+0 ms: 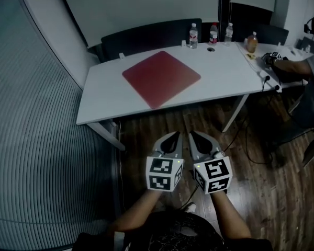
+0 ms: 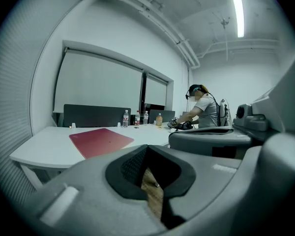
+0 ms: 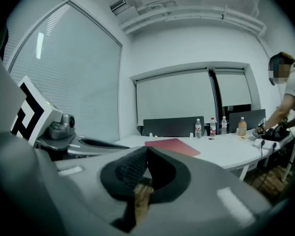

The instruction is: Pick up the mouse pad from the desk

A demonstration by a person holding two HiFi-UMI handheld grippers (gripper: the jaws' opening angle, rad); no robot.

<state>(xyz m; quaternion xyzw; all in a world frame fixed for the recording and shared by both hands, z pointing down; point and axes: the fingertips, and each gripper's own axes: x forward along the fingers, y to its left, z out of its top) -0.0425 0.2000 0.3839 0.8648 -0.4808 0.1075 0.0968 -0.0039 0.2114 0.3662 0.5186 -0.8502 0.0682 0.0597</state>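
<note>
A dark red square mouse pad lies flat on the white desk, turned like a diamond. The left gripper view shows the mouse pad ahead to the left; in the right gripper view the mouse pad lies straight ahead. Both grippers are held side by side over the wooden floor, well short of the desk's near edge. My left gripper is shut and empty, and my right gripper is shut and empty too. Each points toward the desk.
Three bottles and an orange drink stand along the desk's far edge. A person works at the right end. Dark chairs line the far side. A ribbed wall runs along the left. Cables trail on the floor.
</note>
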